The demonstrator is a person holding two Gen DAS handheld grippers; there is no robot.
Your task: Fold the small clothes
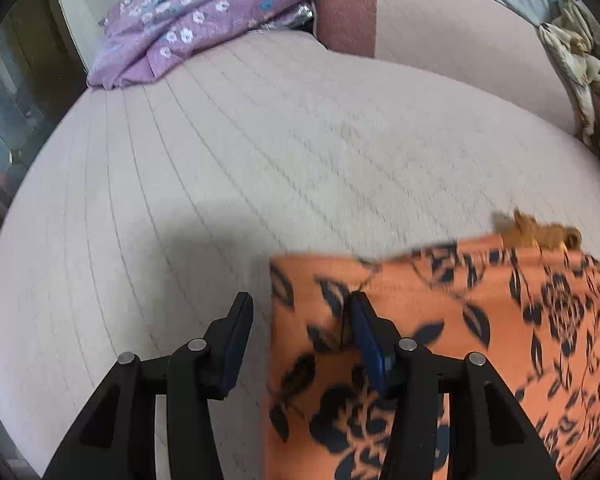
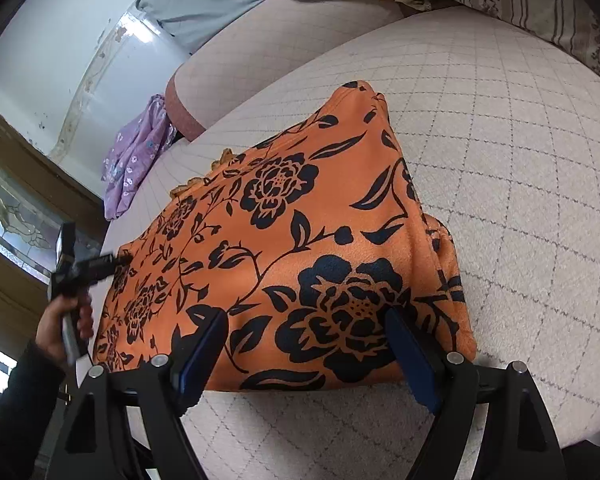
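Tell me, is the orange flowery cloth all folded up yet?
Mostly, it seems. The orange garment already lies doubled into a neat block on the bed. Right now nothing is gripped: the left gripper straddles its edge with jaws apart, and the right gripper hovers open above its near end. The purple flowery garment lies crumpled at the far corner, not yet folded.

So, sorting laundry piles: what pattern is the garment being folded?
The garment is orange with black flowers and leaves, clearest in the right wrist view.
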